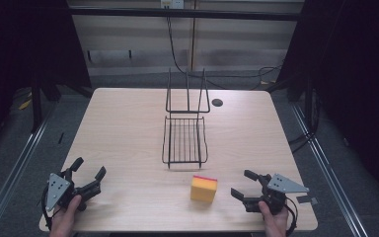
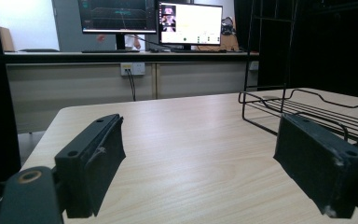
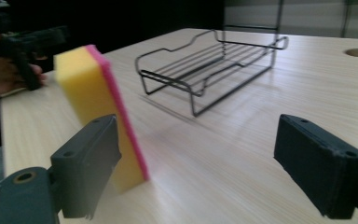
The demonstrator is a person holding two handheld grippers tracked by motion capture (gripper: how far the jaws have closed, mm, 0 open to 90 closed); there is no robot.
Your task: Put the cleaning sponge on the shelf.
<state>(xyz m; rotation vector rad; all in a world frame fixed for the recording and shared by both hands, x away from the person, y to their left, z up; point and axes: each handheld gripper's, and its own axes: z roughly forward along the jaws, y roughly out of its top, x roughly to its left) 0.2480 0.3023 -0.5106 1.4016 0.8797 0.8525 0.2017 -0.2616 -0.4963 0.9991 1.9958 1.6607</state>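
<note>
High view: table (image 1: 128, 128) of pale wood; wire rack (image 1: 185, 140) at table centre, its tall upright back end toward 12 o'clock, low tray end toward 6 o'clock; round hole (image 1: 217, 102) in the tabletop just off the rack's upright end at 2 o'clock.

Sponge (image 1: 204, 188): yellow body, pink layer on one face; stands on edge on the table at 5 o'clock from the rack, near its tray end but apart from it; touched by neither gripper.

Right gripper (image 1: 245, 184): held in the person's right hand (image 1: 275, 217) near the table's 5 o'clock corner; jaws wide apart, nothing between them; sponge lies at 9 o'clock from it, near but not touching. In the right gripper view the sponge (image 3: 100, 109) rises just beyond the left-side jaw, pink face turned toward the gap; rack (image 3: 209, 70) farther off toward 12 o'clock.

Left gripper (image 1: 90, 174): held in the left hand (image 1: 66, 217) near the table's 7 o'clock corner; jaws wide apart, empty; well apart from the sponge. In the left gripper view bare tabletop lies between the jaws; rack (image 2: 317, 112) at 2 o'clock; two lit monitors (image 2: 151, 18) on a bench beyond the table at 12 o'clock.
</note>
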